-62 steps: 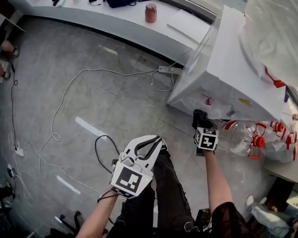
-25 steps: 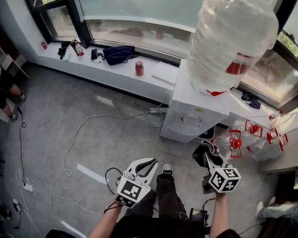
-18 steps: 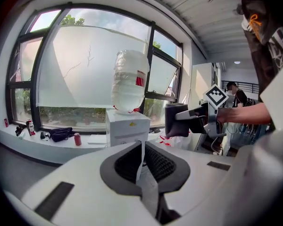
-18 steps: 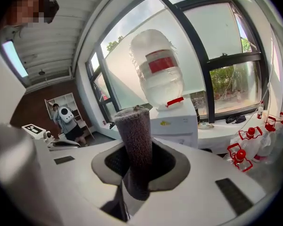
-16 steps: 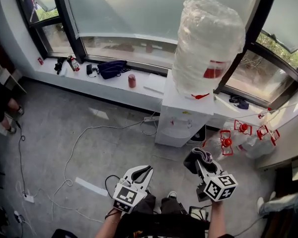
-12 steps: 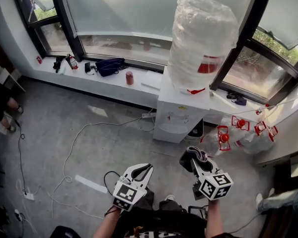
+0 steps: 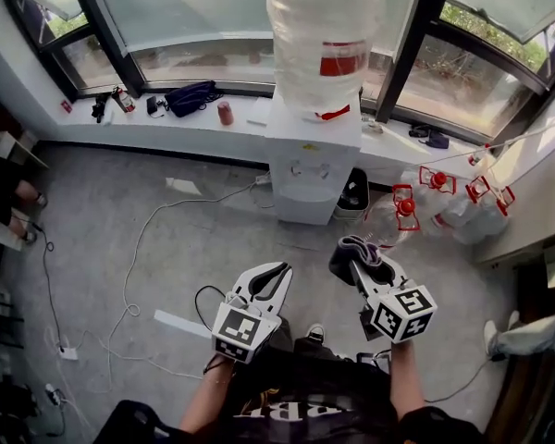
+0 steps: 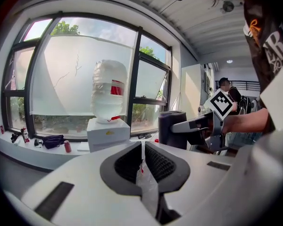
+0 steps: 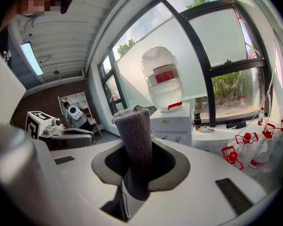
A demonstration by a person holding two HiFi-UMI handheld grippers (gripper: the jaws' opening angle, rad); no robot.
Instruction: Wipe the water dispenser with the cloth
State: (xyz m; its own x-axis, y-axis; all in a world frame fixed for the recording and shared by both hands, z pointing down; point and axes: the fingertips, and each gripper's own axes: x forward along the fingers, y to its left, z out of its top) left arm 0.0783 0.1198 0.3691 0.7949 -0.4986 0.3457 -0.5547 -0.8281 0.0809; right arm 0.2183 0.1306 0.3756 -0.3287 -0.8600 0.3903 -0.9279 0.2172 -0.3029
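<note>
The white water dispenser (image 7: pixel 305 160) stands against the window sill with a big plastic-wrapped bottle (image 7: pixel 324 30) on top. It is some way off, ahead of both grippers. My right gripper (image 7: pixel 354 255) is shut on a rolled dark grey cloth (image 7: pixel 350 248), which stands up between the jaws (image 9: pixel 134 131). Beyond the cloth are the dispenser (image 9: pixel 174 126) and its bottle (image 9: pixel 162 81). My left gripper (image 7: pixel 274 280) is shut, with only a thin clear scrap in the slit (image 8: pixel 143 147). That view also shows the dispenser (image 8: pixel 108 133) and the cloth (image 8: pixel 172 128).
Several empty jugs with red caps (image 7: pixel 449 202) lie right of the dispenser. A dark bag (image 7: pixel 190 95) and a red can (image 7: pixel 225 112) sit on the sill. White cables (image 7: pixel 139 248) trail over the grey floor. A seated person's legs (image 7: pixel 5 202) are at the left edge.
The view has pulled back and up: the dispenser, once close at the right, now stands whole in the middle distance. Both grippers stay shut, and the right one still holds the cloth.
</note>
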